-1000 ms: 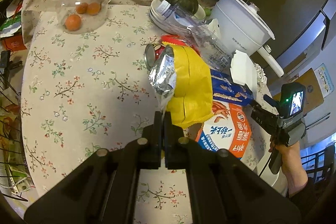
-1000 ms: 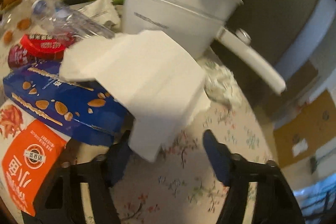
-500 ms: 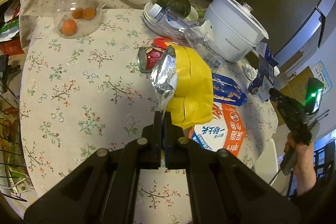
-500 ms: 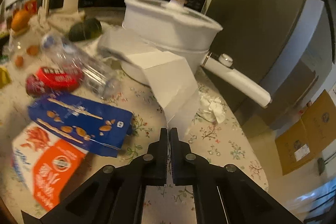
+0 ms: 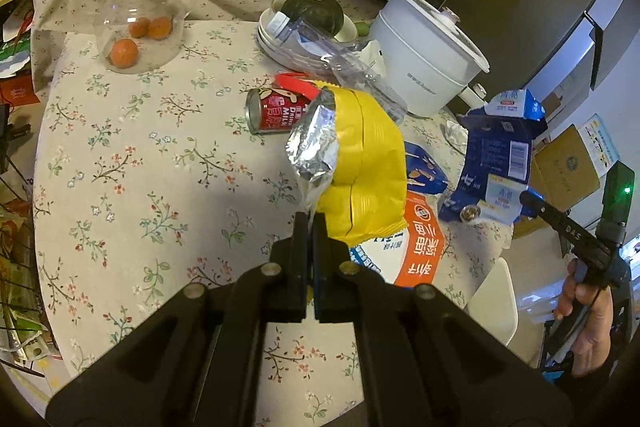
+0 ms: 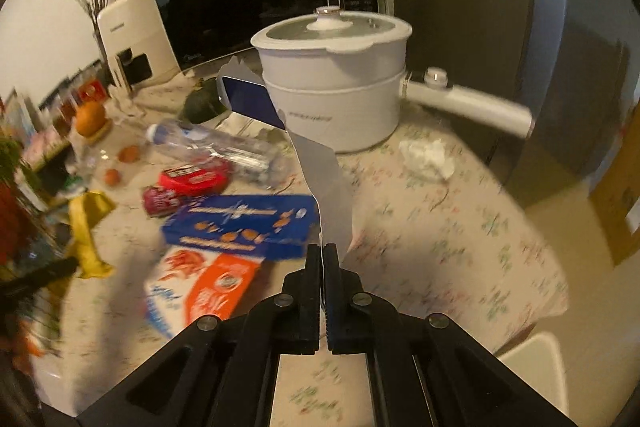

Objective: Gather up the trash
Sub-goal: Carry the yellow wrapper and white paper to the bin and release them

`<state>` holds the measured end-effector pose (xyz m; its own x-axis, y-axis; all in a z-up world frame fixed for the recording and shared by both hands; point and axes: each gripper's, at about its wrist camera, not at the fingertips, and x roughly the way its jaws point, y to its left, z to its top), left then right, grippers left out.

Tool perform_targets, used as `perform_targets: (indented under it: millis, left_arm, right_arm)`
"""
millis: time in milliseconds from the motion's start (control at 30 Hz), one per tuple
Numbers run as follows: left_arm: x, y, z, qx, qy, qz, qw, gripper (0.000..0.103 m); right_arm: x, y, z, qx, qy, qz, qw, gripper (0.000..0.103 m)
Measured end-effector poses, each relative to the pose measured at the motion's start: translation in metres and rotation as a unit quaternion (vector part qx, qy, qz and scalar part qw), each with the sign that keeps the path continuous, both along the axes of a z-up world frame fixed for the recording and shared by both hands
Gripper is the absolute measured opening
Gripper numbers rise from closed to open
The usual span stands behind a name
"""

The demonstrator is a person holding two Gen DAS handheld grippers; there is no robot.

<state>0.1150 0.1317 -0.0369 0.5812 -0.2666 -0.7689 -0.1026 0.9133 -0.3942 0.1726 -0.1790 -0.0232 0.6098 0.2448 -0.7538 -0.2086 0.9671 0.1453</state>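
Trash in hand, left-wrist view first: my left claw is pinched tight on the lower edge of a yellow snack bag, which rises straight ahead of the fingers, long axis running away from me, its torn mouth curled back to show silver foil. Off to the right, clear of the counter, a flattened blue milk carton hangs from my right claw, held up near the counter's right edge; my right hand grips the handle below. Still lying on the floral cloth: a red drink can on its side, a clear plastic bottle, a blue biscuit box and an orange-and-white packet, all nearer my left claw than my right. Right-wrist view: my right claw is clamped shut on a thin flap of the milk carton; the carton stands up from the fingers, twisted, grey inside face toward me, blue panel at the top. A white pot sits beyond, crumpled tissue beside it. Both claws are full, so I judge a bin comes next; none is visible.
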Motion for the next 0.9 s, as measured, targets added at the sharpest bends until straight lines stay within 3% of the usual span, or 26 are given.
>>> perform_targets:
  millis: [400, 667, 900]
  left_arm:
    - [-0.006, -0.001, 0.005, -0.014, -0.007, -0.006, 0.9999, 0.002]
    - [-0.008, -0.017, 0.007, -0.025, -0.01, -0.024, 0.9994, 0.002]
    - [-0.007, -0.053, 0.011, -0.026, -0.014, -0.06, 0.9977, 0.002]
  right_arm:
    - [-0.016, -0.024, 0.009, 0.066, 0.015, -0.01, 0.998, 0.002]
    - [-0.031, -0.044, 0.019, 0.066, 0.005, -0.015, 0.998, 0.002]
    - [-0.058, -0.087, 0.025, 0.049, 0.006, -0.044, 0.998, 0.002]
